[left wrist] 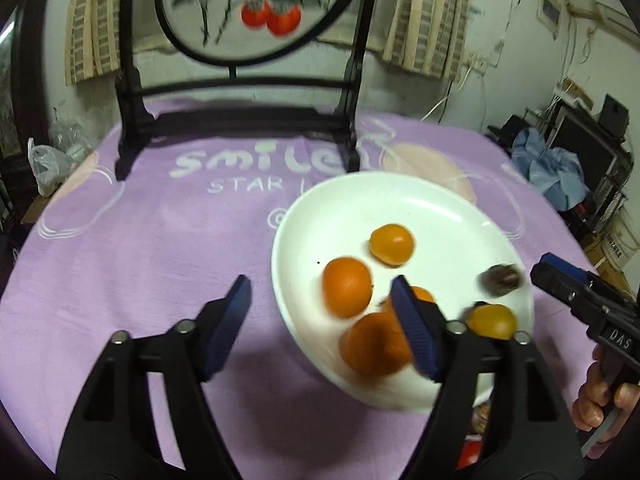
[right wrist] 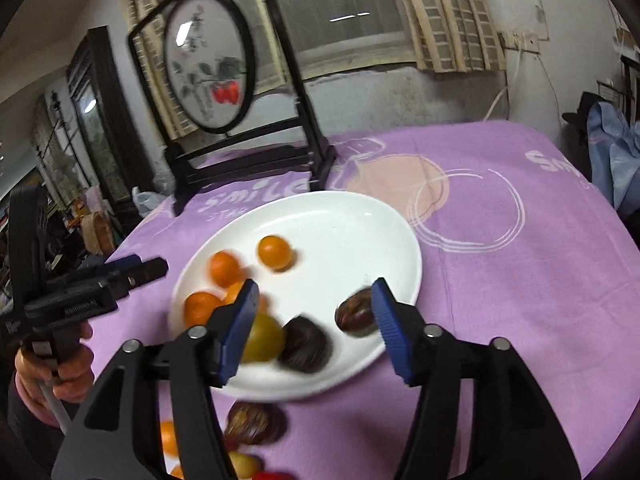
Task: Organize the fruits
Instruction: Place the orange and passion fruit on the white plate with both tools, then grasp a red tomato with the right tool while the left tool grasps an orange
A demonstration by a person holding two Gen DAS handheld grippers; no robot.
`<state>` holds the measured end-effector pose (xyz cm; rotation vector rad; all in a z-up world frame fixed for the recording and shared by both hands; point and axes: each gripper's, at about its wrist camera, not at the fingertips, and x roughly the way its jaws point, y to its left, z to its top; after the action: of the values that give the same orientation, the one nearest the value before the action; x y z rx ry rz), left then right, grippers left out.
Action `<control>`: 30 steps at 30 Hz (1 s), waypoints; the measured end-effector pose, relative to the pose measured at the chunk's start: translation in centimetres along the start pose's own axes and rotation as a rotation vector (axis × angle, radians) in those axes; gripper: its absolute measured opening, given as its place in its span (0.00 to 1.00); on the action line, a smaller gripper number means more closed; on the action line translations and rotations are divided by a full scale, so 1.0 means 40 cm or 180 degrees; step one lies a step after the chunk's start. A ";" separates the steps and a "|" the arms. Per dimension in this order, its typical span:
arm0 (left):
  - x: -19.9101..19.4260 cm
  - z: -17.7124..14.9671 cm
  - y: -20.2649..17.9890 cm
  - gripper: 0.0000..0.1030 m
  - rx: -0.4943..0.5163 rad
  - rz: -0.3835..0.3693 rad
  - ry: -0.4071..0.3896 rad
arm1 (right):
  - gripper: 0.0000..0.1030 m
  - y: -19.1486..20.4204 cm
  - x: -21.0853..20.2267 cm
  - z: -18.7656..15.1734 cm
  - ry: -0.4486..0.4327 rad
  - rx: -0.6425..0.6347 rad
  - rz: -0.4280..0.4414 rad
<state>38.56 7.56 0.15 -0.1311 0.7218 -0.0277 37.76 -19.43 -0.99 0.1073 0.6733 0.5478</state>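
The left gripper is spread wide and holds nothing; it hangs over the near left rim of the plate, one finger above the cloth, the other above the fruit. The right gripper is also wide open and empty, over the plate's near edge.

On the plate, by the left gripper, lie several oranges, blurred; one more orange sits nearer the plate's middle. A yellowish fruit touches a dark round fruit at the plate's near edge, and another dark fruit lies just right of them.

Off the plate, just before its near rim, a brown fruit and an orange one rest on the cloth. Behind the plate stands a painted screen in a dark frame.
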 end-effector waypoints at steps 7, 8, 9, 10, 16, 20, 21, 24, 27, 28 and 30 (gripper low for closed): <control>-0.115 -0.075 0.009 0.87 0.0019 -0.0007 -0.0123 | 0.60 0.066 -0.100 -0.128 0.0291 -0.0373 0.0339; -0.122 -0.093 0.013 0.87 0.0018 -0.0024 -0.0102 | 0.60 0.080 -0.117 -0.153 0.0308 -0.0482 0.0360; -0.127 -0.110 0.017 0.87 0.0017 -0.0043 -0.0072 | 0.60 0.093 -0.129 -0.174 0.0331 -0.0584 0.0398; -0.135 -0.139 0.023 0.87 0.0022 -0.0064 -0.0023 | 0.60 0.108 -0.143 -0.198 0.0375 -0.0684 0.0458; -0.160 -0.241 0.030 0.87 0.0221 0.0083 0.0100 | 0.61 0.173 -0.187 -0.262 0.0573 -0.0931 0.0759; -0.186 -0.256 0.024 0.89 0.0290 0.0105 0.0035 | 0.60 0.178 -0.163 -0.286 0.0773 -0.0969 0.0554; -0.189 -0.257 0.024 0.91 0.0289 0.0103 0.0021 | 0.58 0.173 -0.157 -0.291 0.0810 -0.0966 0.0519; -0.194 -0.257 0.023 0.91 0.0287 0.0086 0.0005 | 0.50 0.169 -0.139 -0.302 0.0908 -0.0965 0.0457; -0.197 -0.260 0.017 0.91 0.0296 0.0028 0.0029 | 0.48 0.165 -0.125 -0.310 0.0986 -0.0968 0.0417; -0.197 -0.261 0.013 0.91 0.0314 0.0013 0.0033 | 0.46 0.163 -0.120 -0.312 0.1008 -0.0965 0.0404; -0.200 -0.263 0.005 0.91 0.0349 0.0009 0.0026 | 0.44 0.163 -0.118 -0.313 0.1032 -0.0954 0.0397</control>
<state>25.60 7.17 -2.44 -0.0252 0.7269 -0.0651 24.06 -17.27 -6.38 -0.2264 0.8949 0.7899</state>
